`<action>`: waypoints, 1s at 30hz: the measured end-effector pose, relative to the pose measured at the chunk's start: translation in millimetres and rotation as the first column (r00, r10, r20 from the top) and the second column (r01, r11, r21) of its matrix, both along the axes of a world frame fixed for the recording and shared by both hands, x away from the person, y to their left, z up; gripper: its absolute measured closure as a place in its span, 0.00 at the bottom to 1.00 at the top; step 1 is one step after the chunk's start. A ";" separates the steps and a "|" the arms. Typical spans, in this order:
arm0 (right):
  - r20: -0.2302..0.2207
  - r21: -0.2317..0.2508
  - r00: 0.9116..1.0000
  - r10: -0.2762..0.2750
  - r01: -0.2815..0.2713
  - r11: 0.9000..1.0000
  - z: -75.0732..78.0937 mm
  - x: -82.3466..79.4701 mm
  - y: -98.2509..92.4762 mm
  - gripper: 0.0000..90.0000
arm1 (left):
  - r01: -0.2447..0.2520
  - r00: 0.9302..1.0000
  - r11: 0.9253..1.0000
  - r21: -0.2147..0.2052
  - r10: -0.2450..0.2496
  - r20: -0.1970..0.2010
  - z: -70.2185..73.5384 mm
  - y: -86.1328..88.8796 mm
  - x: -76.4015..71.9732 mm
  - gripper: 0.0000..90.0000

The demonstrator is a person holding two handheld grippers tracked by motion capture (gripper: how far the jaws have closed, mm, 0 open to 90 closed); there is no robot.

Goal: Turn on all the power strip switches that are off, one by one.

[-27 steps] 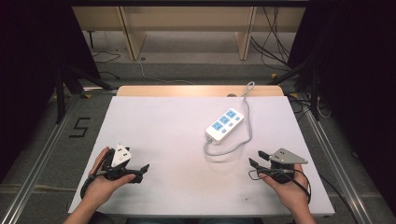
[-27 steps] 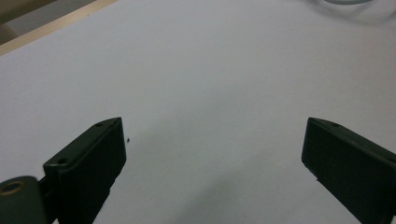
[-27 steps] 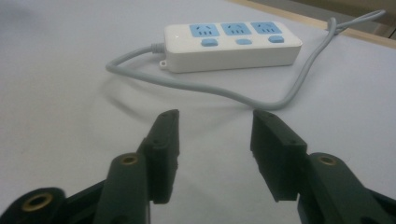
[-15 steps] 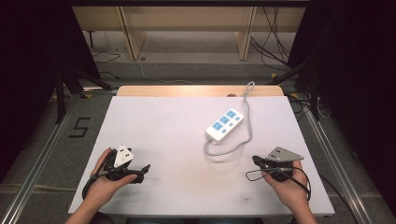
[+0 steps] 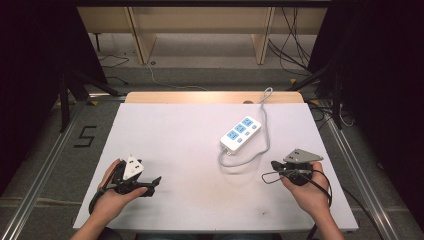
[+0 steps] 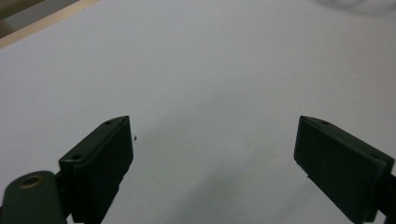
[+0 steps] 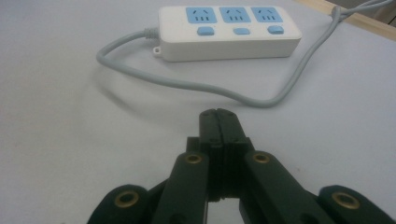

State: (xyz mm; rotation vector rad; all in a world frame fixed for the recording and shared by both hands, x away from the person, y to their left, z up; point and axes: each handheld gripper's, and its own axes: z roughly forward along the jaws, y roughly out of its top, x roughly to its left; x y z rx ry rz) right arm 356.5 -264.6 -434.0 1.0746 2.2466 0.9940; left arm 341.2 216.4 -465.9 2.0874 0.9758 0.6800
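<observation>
Right gripper view: right gripper (image 7: 218,113) w/ jaws pressed fully together, nothing between them, low over the white bench (image 5: 175,130). Power strip (image 7: 229,31) lies just beyond it, far right-centre of bench, grey cord (image 7: 187,84) looping near its tip. Left gripper (image 6: 212,154) at near left, jaws wide apart, nothing held.

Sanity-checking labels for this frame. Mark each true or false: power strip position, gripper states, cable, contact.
1. The right gripper has its jaws shut with nothing between them. True.
2. The left gripper is shut. False: its jaws stand wide apart over the bare table.
3. The power strip has three blue sockets. True.
4. The right gripper touches the power strip. False: it points toward it with a gap between.
5. The grey cable is unplugged from the strip and coiled beside the left gripper. False: it stays attached and loops beside the strip.
</observation>
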 end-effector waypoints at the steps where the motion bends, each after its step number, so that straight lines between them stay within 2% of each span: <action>1: 0.000 0.001 1.000 -0.001 0.001 1.000 1.3 1.4 0.1 1.00 | -0.001 1.000 1.000 -0.001 0.001 0.000 -0.1 -0.1 0.0 0.13; 9: -0.022 -0.019 1.000 -0.001 0.001 1.000 9.3 13.7 4.6 1.00 | 0.001 1.000 1.000 0.002 -0.001 0.000 -0.3 -0.7 -0.2 0.13; 30: -0.068 -0.079 0.997 0.040 -0.046 0.996 24.3 55.2 37.5 1.00 | 0.002 1.000 1.000 0.001 -0.002 0.001 -0.3 -1.0 -0.4 0.14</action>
